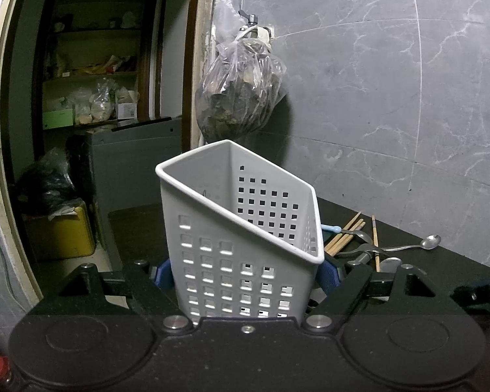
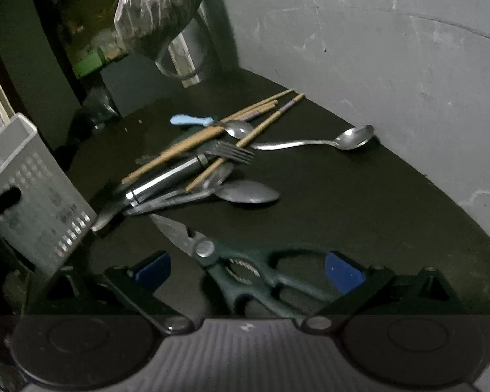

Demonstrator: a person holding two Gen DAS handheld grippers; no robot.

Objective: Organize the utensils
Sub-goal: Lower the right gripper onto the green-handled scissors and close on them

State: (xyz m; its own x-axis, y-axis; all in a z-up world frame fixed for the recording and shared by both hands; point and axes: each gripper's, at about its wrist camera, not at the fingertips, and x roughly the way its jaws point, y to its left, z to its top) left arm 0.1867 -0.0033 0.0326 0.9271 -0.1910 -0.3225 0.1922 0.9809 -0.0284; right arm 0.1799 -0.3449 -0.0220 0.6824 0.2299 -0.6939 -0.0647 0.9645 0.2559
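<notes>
My left gripper is shut on a white perforated utensil basket, its blue pads pressing on both sides, and holds it upright and a little tilted over the black table. The basket also shows at the left edge of the right wrist view. My right gripper stands open low over the table, with dark-handled scissors lying between its fingers, untouched. Beyond lies a pile: wooden chopsticks, a fork, a steel handle, a dark spoon, a shiny spoon and a blue-handled piece.
A grey marbled wall borders the table's far side. A filled plastic bag hangs from a tap on it. To the left, a doorway opens onto cluttered shelves, a grey cabinet and a yellow box.
</notes>
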